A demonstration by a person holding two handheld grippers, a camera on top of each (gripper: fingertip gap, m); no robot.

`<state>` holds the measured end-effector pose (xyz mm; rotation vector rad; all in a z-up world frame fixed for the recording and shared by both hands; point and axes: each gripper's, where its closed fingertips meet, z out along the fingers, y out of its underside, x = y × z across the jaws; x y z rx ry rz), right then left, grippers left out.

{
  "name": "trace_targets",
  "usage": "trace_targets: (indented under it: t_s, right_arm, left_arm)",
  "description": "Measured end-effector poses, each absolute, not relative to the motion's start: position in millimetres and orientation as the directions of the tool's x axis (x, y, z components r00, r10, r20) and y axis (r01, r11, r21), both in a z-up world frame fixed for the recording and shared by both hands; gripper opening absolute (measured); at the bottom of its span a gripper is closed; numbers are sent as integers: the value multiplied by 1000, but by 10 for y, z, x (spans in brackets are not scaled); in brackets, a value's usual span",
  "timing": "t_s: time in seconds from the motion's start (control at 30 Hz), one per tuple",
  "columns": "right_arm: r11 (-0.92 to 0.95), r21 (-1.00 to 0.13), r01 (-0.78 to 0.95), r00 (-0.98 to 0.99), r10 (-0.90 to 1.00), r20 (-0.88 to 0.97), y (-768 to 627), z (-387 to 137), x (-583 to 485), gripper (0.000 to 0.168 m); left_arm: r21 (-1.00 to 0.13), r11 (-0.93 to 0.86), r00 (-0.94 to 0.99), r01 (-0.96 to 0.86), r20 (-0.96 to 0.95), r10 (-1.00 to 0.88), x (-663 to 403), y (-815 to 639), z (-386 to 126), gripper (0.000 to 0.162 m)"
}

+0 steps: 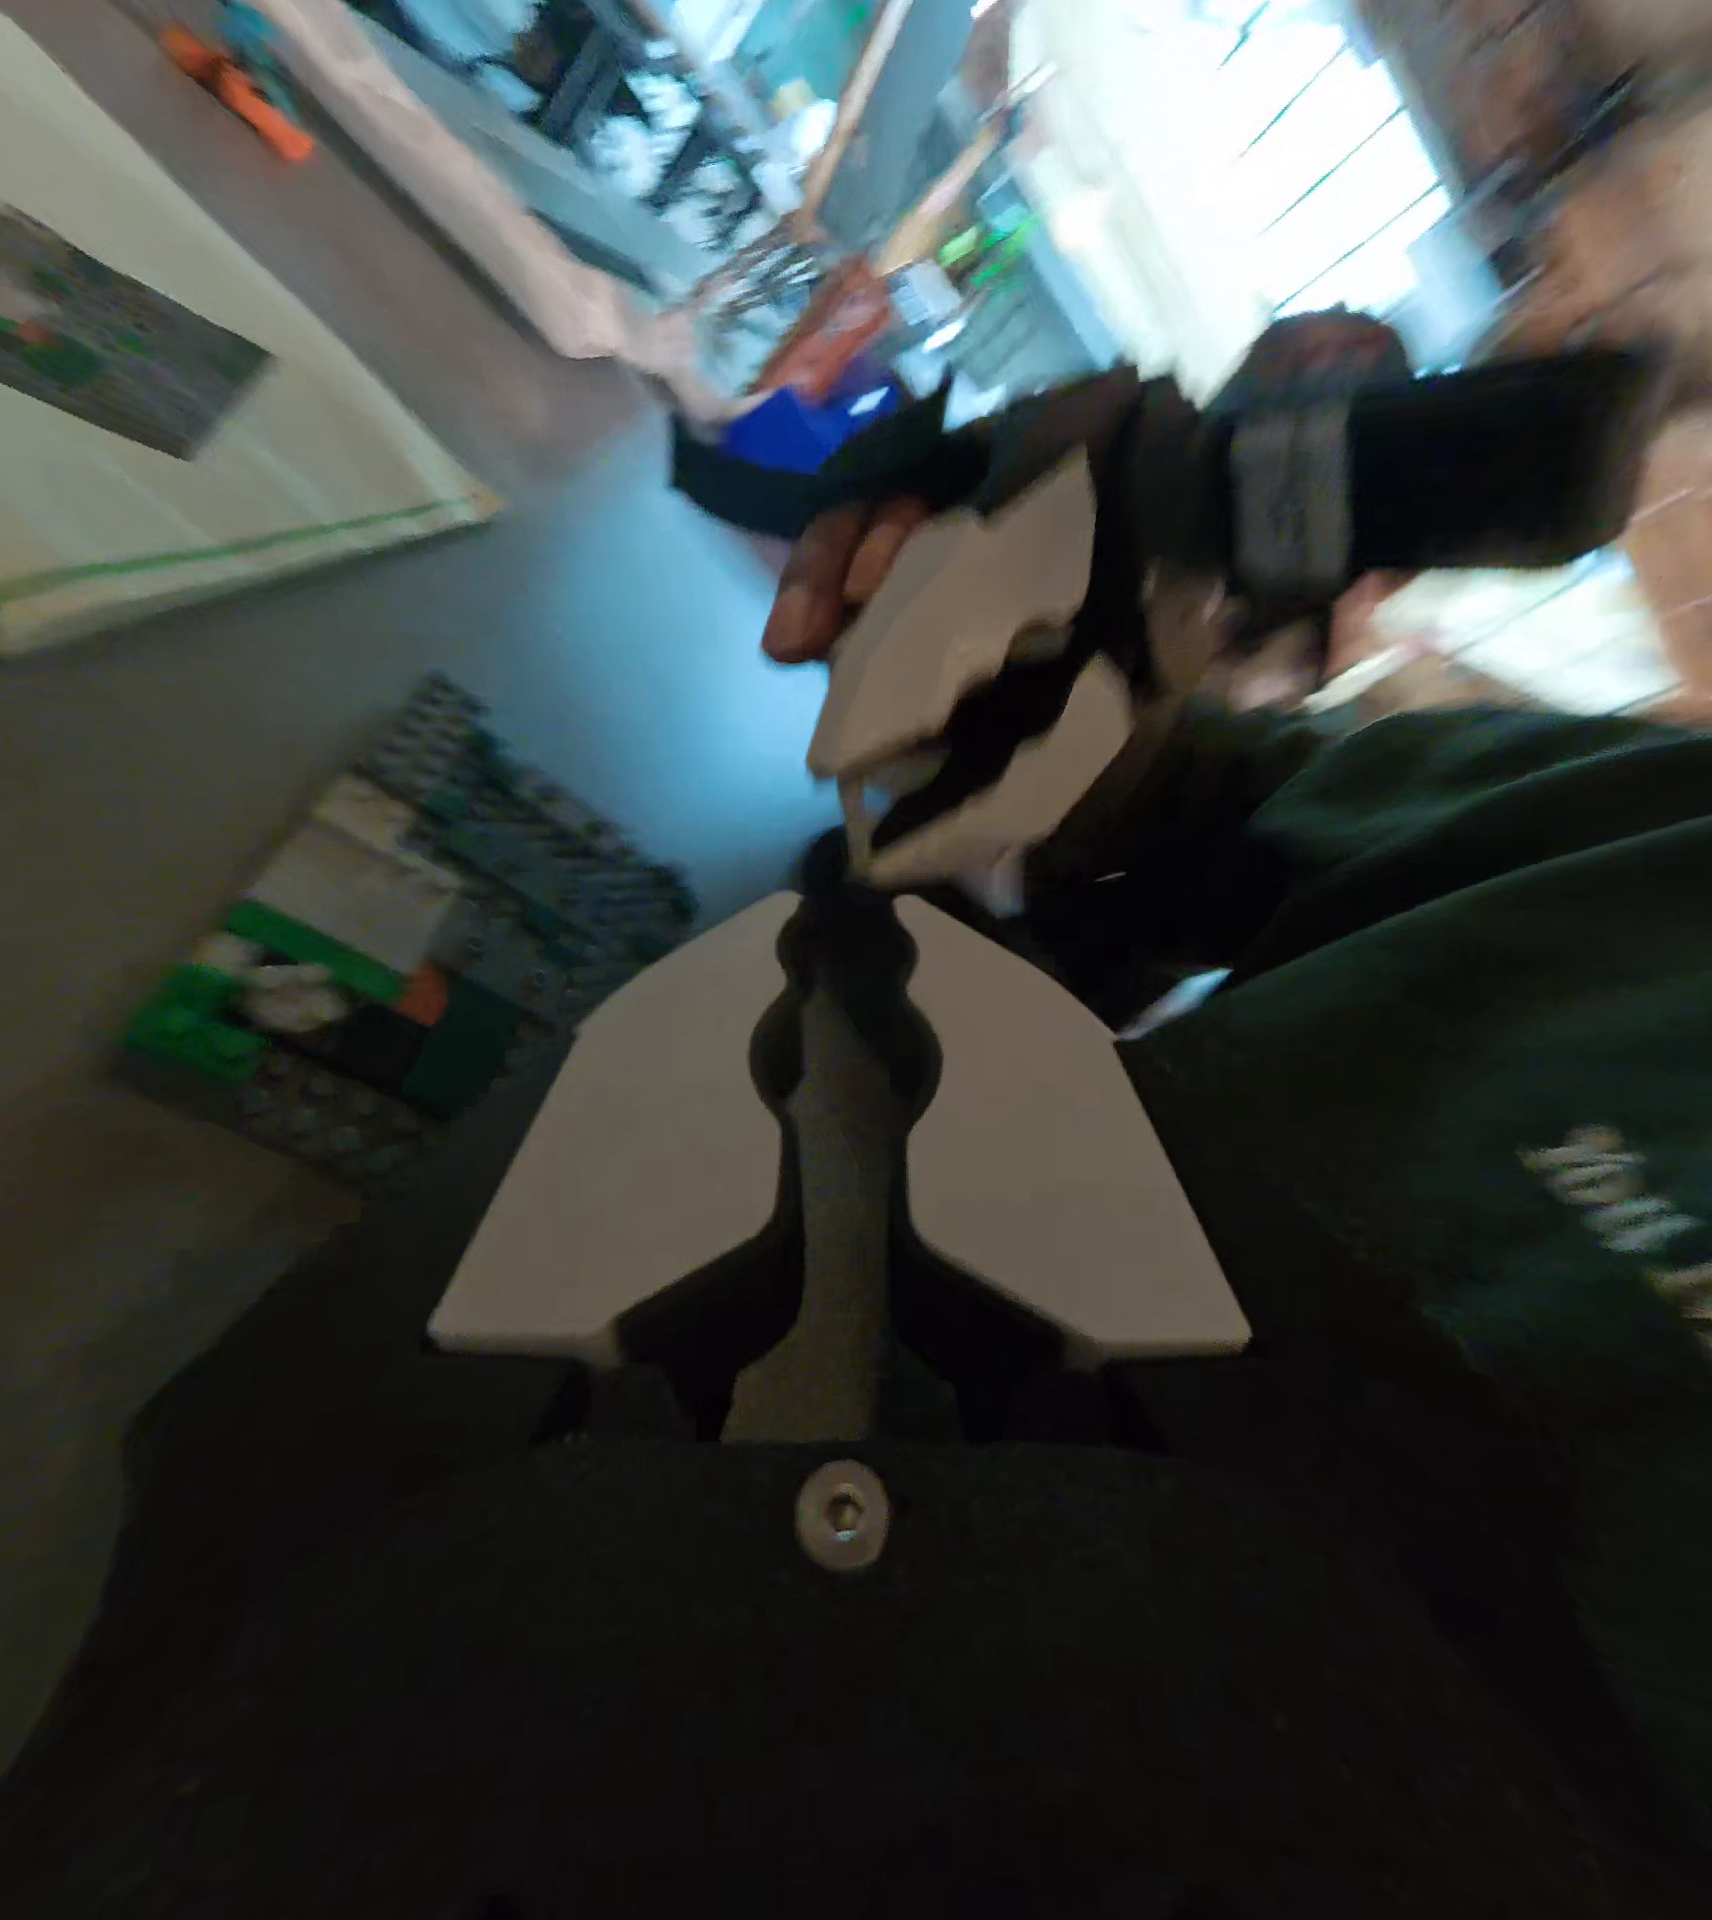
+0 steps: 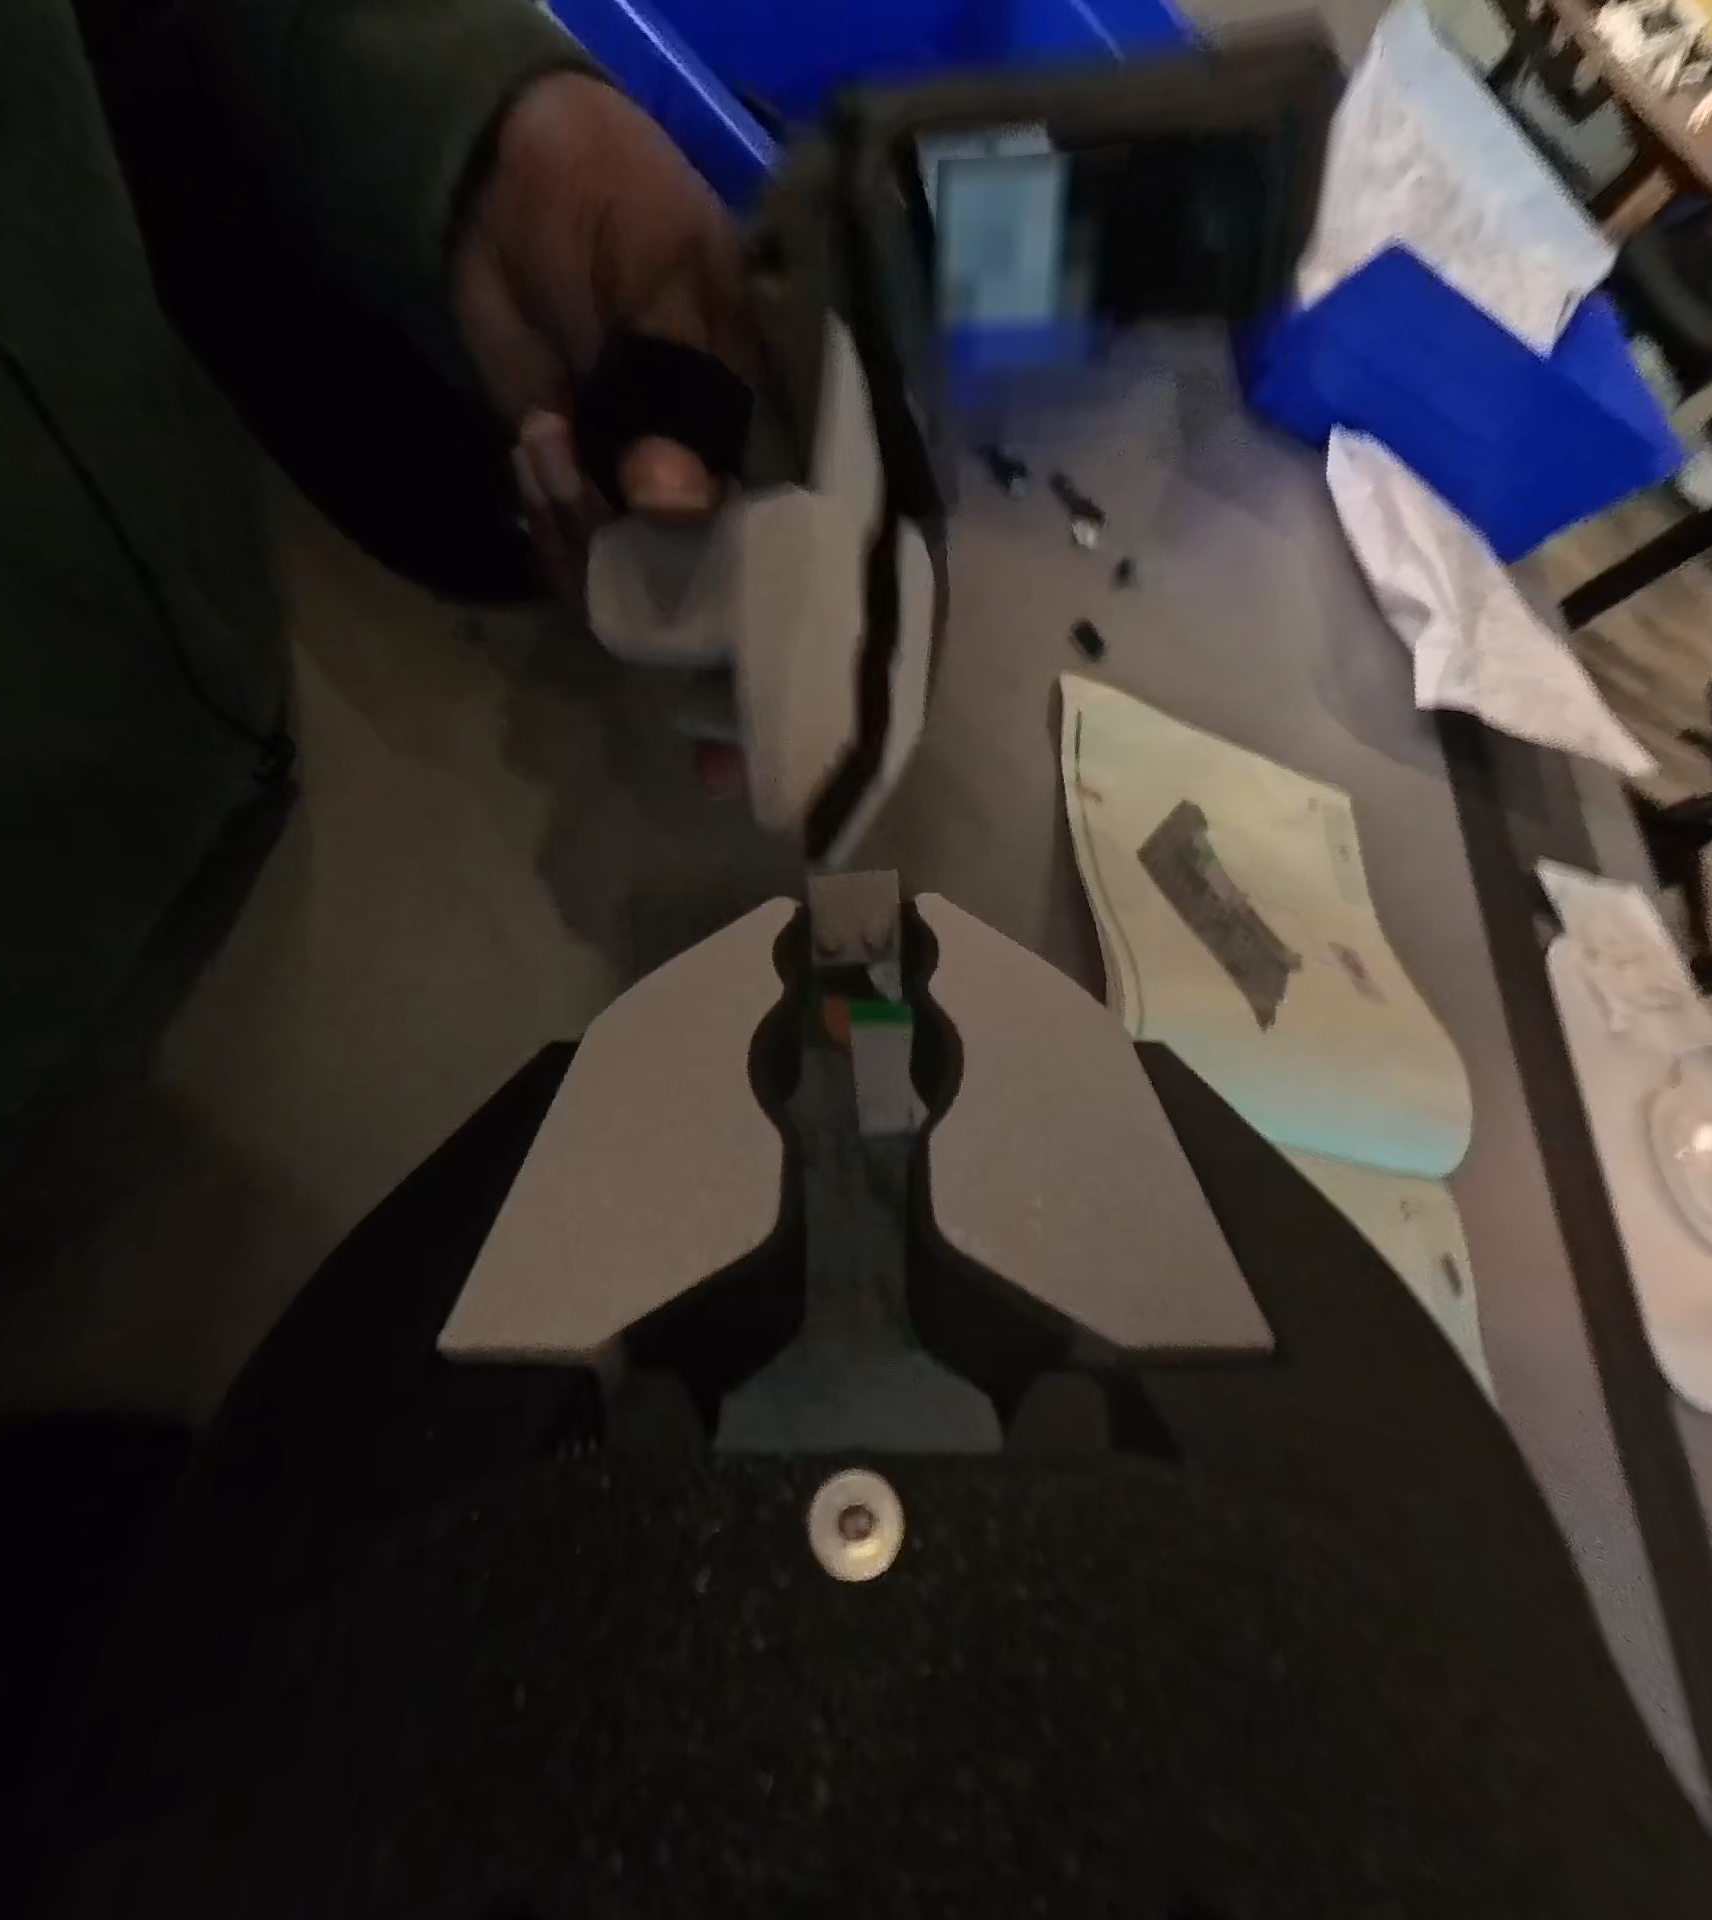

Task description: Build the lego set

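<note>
While blurred: grey table [image 2: 987, 582] | blue bins [image 2: 1454, 384] | booklet [image 2: 1247, 935] | both claws nearly together, grip unclear.

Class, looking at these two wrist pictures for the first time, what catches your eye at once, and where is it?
The two grippers meet tip to tip: the right gripper reaches in from above the left gripper. To their left, a grey Lego baseplate with green and white bricks lies on the table, an open instruction booklet beyond it.

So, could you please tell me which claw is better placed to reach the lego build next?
Probably the right claw: the lego build sits straight ahead between its fingers, while it lies off to the side of the left claw. Blur limits certainty.
</note>
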<state>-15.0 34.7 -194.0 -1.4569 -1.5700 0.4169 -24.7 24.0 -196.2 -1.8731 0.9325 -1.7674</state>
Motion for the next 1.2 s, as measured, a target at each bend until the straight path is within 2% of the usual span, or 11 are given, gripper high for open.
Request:
trace_targets:
  t_s: [0.2, 0.37, 0.63, 1.2]
  right_arm:
    - [107, -739, 665, 161, 946, 281, 652, -2122, 293, 16]
    - [3, -725, 689, 171, 971, 167, 831, -2365, 527, 16]
    - [-41, -721, 691, 148, 985, 85, 972, -2605, 569, 16]
    - [-56, -725, 687, 120, 992, 37, 972, -2653, 564, 16]
  left_arm:
    - [-842, -450, 233, -296, 393, -889, -416, 536, -2169, 20]
    - [-866, -335, 330, -371, 214, -919, -494, 677, -2284, 22]
    - [-858, -294, 345, -420, 149, -927, -478, 704, -2403, 22]
    - [-848, -293, 334, -442, 147, -931, -427, 736, -2500, 22]
